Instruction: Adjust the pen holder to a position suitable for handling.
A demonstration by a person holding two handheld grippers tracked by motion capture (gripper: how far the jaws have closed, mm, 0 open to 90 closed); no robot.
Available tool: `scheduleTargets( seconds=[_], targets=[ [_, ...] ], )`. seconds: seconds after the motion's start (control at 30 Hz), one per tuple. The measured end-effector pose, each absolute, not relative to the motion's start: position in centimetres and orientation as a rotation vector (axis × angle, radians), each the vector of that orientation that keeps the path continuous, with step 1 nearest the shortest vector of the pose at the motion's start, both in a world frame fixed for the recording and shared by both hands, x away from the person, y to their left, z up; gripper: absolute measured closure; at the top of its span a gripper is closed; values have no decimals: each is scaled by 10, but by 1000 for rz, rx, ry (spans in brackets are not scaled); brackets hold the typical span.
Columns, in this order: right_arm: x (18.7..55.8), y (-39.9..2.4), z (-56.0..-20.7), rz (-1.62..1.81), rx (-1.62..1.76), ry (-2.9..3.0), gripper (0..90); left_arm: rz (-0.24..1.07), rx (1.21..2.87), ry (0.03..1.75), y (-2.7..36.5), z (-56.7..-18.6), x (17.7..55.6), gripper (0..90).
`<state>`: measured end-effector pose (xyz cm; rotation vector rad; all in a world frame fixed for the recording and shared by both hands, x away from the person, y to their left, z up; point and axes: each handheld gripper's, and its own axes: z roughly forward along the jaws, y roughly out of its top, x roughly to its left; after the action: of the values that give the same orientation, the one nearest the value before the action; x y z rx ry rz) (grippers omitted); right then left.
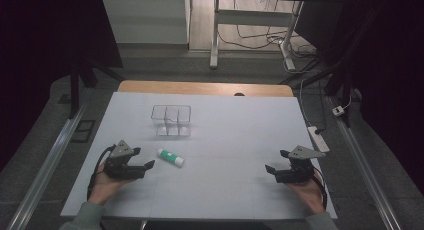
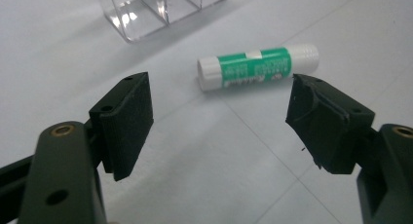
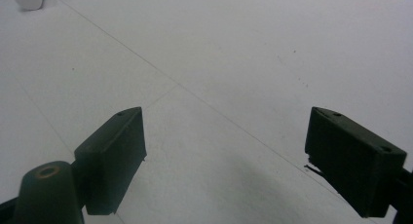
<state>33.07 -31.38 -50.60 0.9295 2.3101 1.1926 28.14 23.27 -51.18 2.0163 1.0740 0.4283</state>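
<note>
1. I see the glue stick (image 1: 170,157) lying flat on the white table (image 1: 230,140), near the front left, its green label up.
2. My left gripper (image 1: 146,166) sits just beside it, jaws spread wide and holding nothing; in the left gripper view the glue stick (image 2: 258,66) lies just beyond the jaw tips.
3. A clear divided organizer (image 1: 171,121) stands behind the stick, apart from it.
4. My right gripper (image 1: 270,170) rests well away at the right, jaws released over bare table.
</note>
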Motion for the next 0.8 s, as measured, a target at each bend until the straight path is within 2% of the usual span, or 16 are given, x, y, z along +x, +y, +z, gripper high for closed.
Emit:
scheduleTargets(
  seconds=[0.47,0.8],
  targets=[
    [331,-313,-508,1183,947,2327,151,443,1980,1095,241,-505,307,259],
    [332,-312,-510,1171,949,2335,149,508,2004,1144,244,-504,335,283]
  ],
)
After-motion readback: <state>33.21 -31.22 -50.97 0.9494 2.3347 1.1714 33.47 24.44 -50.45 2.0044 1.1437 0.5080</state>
